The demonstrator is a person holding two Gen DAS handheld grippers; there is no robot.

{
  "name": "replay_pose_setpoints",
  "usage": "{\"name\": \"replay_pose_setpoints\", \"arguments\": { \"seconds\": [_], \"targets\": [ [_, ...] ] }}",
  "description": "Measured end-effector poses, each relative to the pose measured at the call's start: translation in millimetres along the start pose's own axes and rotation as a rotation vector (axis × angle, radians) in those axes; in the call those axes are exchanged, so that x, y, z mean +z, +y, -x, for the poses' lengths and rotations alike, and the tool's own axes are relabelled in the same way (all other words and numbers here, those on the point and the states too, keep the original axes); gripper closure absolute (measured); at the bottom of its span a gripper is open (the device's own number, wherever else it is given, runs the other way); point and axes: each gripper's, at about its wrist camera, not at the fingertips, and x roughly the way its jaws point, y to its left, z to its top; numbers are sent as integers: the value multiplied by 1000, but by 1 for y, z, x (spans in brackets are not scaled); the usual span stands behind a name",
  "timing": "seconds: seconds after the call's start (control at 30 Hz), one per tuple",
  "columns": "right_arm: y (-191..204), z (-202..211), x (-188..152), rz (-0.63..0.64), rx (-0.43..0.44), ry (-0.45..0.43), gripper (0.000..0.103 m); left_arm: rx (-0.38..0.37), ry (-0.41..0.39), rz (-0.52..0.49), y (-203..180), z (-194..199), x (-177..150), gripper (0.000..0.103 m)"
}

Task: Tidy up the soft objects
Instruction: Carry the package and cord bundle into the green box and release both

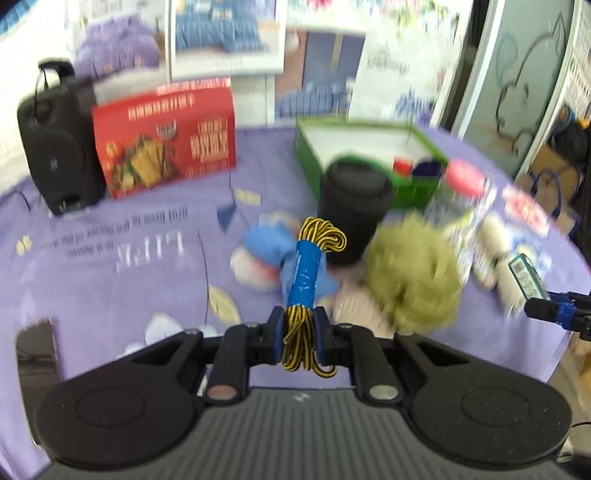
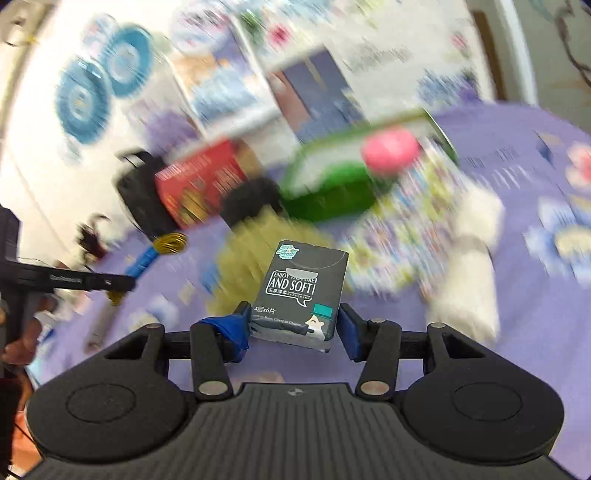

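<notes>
Left claw [image 1: 298, 328] grips laces [image 1: 304, 273], right claw [image 2: 293, 326] tissues [image 2: 303, 291]; carry both level over green box [image 1: 314, 162], then release.

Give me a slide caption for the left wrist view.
Left tool grips a yellow-black cord bundle above a cluttered purple tablecloth.

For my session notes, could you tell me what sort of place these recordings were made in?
Probably a bedding shop or showroom, though I can't be sure. The items lie on a purple printed bedsheet, posters of made-up beds cover the wall behind, and a portable speaker stands at the surface's far edge.
</notes>
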Motion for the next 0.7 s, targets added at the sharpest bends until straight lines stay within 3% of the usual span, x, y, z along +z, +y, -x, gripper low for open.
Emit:
{"name": "replay_pose_setpoints", "arguments": {
  "seconds": [0.13,0.23,0.43,0.7],
  "targets": [
    [-5,-6,63,101,43,-101,68,-15,-90,-32,-16,-4,55,90],
    [-21,-28,118,182,5,-128,68,-19,-119,-58,-31,-29,102,90],
    [-66,-116,203,248,-49,-3,68,-25,-63,-117,-63,-120,183,90],
    [-124,-215,226,271,-91,187,67,29,80,-188,-90,-240,231,90]
  ]
}}
